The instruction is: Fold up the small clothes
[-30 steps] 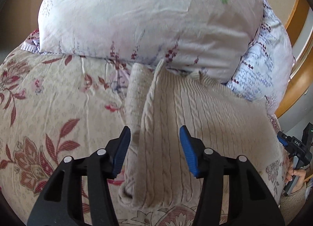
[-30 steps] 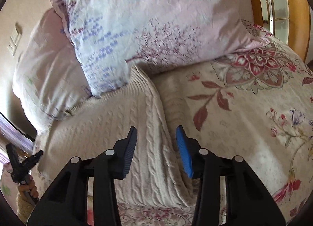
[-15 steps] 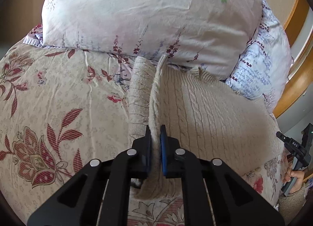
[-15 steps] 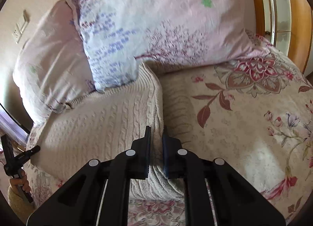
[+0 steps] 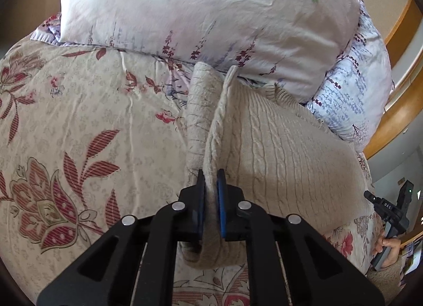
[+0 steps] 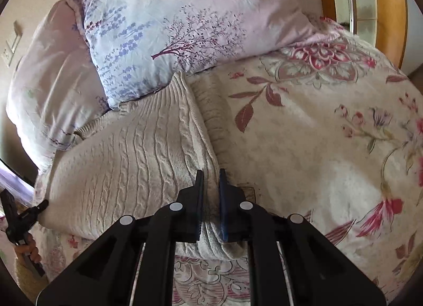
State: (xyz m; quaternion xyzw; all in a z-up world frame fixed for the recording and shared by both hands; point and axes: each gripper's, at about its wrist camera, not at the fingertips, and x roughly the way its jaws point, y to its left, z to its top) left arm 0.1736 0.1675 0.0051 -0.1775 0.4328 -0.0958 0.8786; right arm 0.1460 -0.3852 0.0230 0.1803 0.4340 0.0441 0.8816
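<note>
A cream cable-knit sweater [image 5: 285,147] lies flat on a floral bedspread [image 5: 79,120], its collar tucked against the pillows. My left gripper [image 5: 210,181] is shut on the sweater's left side edge near the hem, beside the folded-in sleeve [image 5: 198,110]. My right gripper [image 6: 210,181] is shut on the sweater's [image 6: 127,163] right side edge near the hem. Both pinched edges are raised into a ridge above the bedspread [image 6: 304,147]. The other gripper shows at each view's border, the right gripper [image 5: 388,210] in the left wrist view and the left gripper [image 6: 18,218] in the right wrist view.
Two floral pillows [image 5: 206,12] [image 6: 169,28] rest against the sweater's top. A wooden bed frame [image 5: 396,110] curves along the right; it also shows in the right wrist view [image 6: 388,9]. A wall with a switch plate [image 6: 10,46] is at the left.
Both grippers went from open around the sweater's side edges to shut on them, and have since lifted the pinched edges slightly.
</note>
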